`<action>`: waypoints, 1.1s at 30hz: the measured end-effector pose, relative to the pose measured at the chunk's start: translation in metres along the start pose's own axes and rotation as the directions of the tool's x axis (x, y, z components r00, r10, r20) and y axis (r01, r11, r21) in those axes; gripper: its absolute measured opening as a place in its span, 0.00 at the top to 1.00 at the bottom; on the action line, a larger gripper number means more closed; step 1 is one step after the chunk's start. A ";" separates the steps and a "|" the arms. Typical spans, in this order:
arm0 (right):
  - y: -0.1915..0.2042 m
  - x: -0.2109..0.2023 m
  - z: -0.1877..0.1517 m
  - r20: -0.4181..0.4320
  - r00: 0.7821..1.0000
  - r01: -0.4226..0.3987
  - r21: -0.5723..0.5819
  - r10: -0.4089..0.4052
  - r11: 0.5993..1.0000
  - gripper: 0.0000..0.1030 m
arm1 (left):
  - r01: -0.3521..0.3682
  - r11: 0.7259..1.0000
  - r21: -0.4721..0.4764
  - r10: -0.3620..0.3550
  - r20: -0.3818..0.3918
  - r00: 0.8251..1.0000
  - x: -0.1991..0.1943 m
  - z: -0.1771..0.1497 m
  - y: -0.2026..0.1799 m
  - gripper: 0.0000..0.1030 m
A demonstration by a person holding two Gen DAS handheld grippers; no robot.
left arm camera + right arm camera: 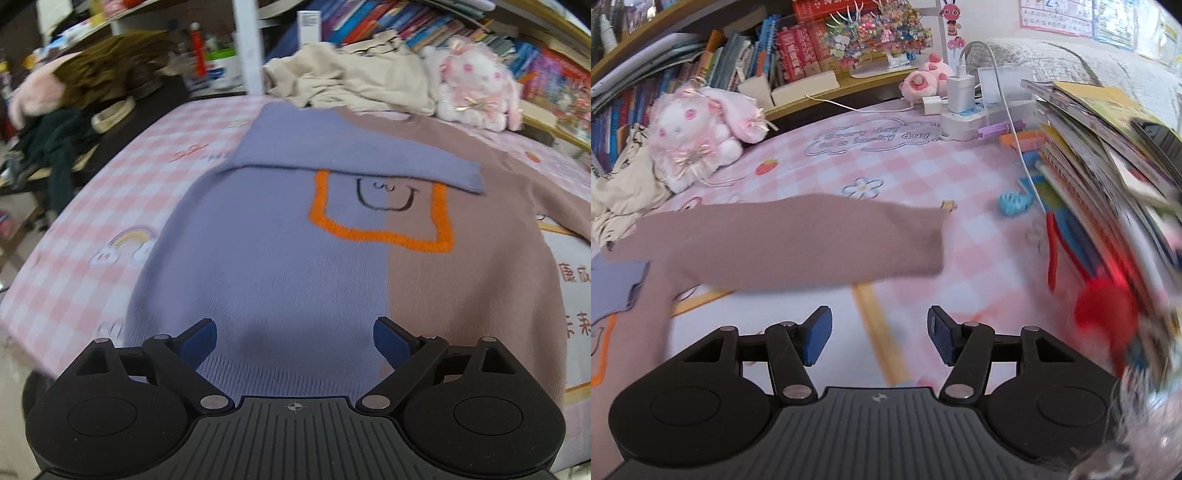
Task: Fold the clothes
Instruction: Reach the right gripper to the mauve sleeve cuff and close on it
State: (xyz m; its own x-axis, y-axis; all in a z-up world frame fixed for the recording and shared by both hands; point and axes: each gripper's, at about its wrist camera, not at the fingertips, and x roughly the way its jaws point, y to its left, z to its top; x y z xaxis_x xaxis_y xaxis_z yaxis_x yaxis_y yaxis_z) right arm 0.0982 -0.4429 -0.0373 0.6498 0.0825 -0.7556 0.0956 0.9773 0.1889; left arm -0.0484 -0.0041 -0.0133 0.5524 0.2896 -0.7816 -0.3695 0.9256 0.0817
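A two-coloured sweater (280,258), lilac on one half and brown on the other, is spread flat on a pink checked bedsheet (85,229), with an orange outline and a drawn face at its chest. Its lilac sleeve (332,151) is folded across the upper chest, while the brown sleeve (798,240) is stretched out sideways on the sheet. The left gripper (294,341) is held above the sweater's hem with its blue fingers (199,341) spread apart and nothing between them. The right gripper (879,336) is held above the sheet, just below the brown sleeve, its fingers likewise parted and empty. A plush rabbit (694,136) and a cream garment (354,77) are seen beyond.
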 end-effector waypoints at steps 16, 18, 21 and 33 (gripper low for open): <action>-0.040 0.037 0.033 -0.024 0.993 -0.108 0.123 0.112 0.986 0.54 | -0.116 0.992 -0.057 0.116 -0.012 0.993 -0.025 -0.012 -0.023 0.08; -0.040 0.035 0.030 -0.027 0.990 -0.134 0.142 0.139 0.981 0.54 | -0.115 0.993 -0.037 0.115 -0.006 0.993 -0.025 -0.011 -0.028 0.08; -0.037 0.030 0.022 -0.035 0.984 -0.164 0.178 0.172 0.970 0.54 | -0.115 0.993 -0.010 0.115 0.006 0.993 -0.026 -0.009 -0.034 0.08; -0.033 0.025 0.010 -0.062 0.966 -0.220 0.302 0.249 0.928 0.53 | -0.124 0.992 0.004 0.124 0.017 0.992 -0.026 -0.007 -0.033 0.08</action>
State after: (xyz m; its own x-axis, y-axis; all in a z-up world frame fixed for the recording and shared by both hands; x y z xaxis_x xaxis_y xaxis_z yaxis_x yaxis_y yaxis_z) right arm 0.1193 -0.4750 -0.0561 0.6049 0.3353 -0.7222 0.1733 0.8299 0.5304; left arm -0.0559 -0.0444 -0.0002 0.5151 0.4067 -0.7545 -0.4322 0.8834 0.1811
